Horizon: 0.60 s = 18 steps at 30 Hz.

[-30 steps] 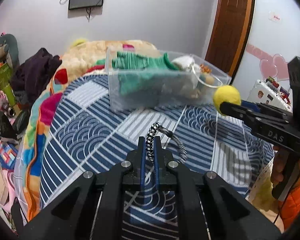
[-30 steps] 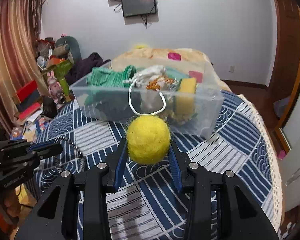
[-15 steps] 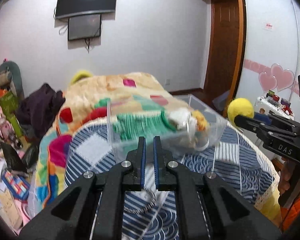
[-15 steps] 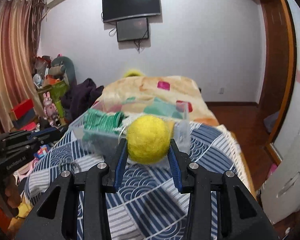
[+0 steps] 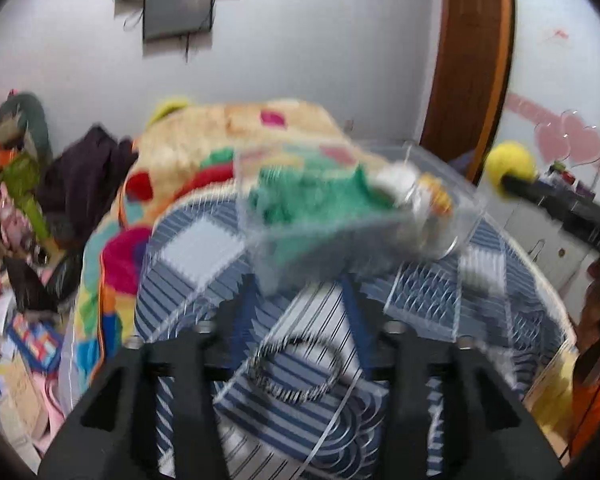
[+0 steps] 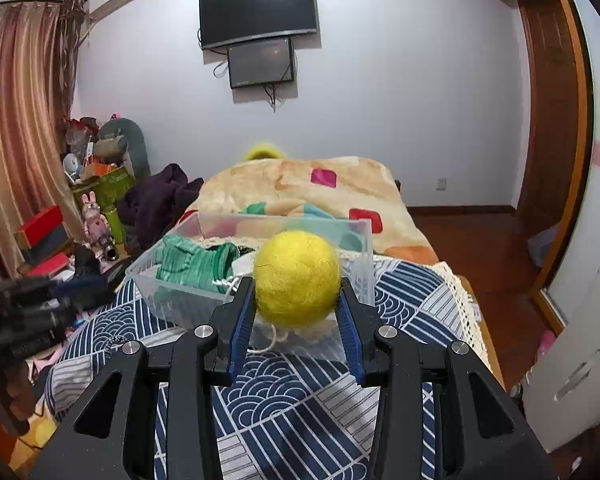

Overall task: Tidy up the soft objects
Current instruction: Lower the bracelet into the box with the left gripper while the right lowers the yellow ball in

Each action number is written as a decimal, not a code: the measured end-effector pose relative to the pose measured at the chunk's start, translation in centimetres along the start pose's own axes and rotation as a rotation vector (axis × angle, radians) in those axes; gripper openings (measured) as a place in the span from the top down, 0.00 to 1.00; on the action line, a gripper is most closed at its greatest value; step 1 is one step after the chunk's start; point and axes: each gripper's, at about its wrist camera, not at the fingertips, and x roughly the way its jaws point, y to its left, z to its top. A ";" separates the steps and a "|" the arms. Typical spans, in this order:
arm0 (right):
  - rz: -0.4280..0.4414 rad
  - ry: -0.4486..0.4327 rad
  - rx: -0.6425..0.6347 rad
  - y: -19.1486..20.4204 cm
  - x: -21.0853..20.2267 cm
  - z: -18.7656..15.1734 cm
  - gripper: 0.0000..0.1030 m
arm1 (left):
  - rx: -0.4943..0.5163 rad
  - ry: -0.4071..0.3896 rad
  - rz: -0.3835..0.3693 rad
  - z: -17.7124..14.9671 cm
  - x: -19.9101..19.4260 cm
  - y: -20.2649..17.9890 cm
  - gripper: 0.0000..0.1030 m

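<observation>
My right gripper is shut on a yellow felt ball and holds it above the blue patterned table, just in front of the clear plastic bin. The bin holds green knitted cloth and a white cord. In the blurred left wrist view my left gripper is open and empty. A black-and-white braided hair tie lies on the tablecloth below and between its fingers. The bin is beyond it. The ball and the right gripper show at the right.
A bed with a patchwork blanket lies behind the table. Clutter of toys and boxes fills the left floor. A white cabinet stands at the right. The table's lace edge runs along the right side.
My left gripper has opened and the hair tie now lies on the tablecloth. Both grippers have risen; the right one carried the ball up to the bin's front.
</observation>
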 end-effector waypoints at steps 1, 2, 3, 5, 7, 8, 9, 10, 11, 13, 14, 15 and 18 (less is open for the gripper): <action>0.001 0.003 0.002 -0.2 0.1 0.1 0.65 | -0.005 0.017 0.000 -0.5 0.4 0.2 0.37; 0.003 0.006 0.004 -0.2 0.1 0.1 0.65 | -0.013 0.043 -0.007 -1.2 0.8 0.4 0.29; 0.004 0.009 0.004 -0.2 0.2 0.1 0.65 | -0.013 0.059 -0.014 -1.7 1.1 0.3 0.26; 0.006 0.017 0.004 -0.2 0.3 0.0 0.64 | 0.009 0.097 -0.024 -2.6 1.9 -0.3 0.25; 0.006 0.025 0.001 -0.1 0.4 0.0 0.64 | 0.031 0.120 -0.018 -3.4 2.5 -1.0 0.20; 0.006 0.028 -0.001 0.0 0.5 -0.1 0.64 | 0.037 0.126 -0.011 -3.7 2.8 -1.3 0.18; 0.006 0.030 -0.003 0.0 0.5 -0.2 0.64 | 0.039 0.128 0.005 -3.8 2.9 -1.4 0.18; 0.006 0.032 -0.004 -0.1 0.6 -0.2 0.64 | 0.039 0.127 0.039 -4.1 3.2 -1.5 0.18; 0.006 0.033 -0.005 0.0 0.5 -0.2 0.64 | 0.037 0.127 0.047 -4.3 3.5 -1.6 0.18; 0.007 0.032 -0.003 -0.1 0.5 -0.2 0.64 | 0.031 0.115 0.055 -4.5 3.4 -1.6 0.23; 0.006 0.033 -0.004 0.0 0.5 -0.2 0.64 | 0.036 0.103 0.061 -4.6 3.3 -1.7 0.34; 0.006 0.033 -0.001 0.0 0.5 -0.3 0.64 | 0.039 0.097 0.062 -4.6 3.1 -1.7 0.41; 0.007 0.038 0.007 -0.3 0.6 -0.4 0.64 | 0.028 0.089 0.049 -4.4 2.8 -1.6 0.66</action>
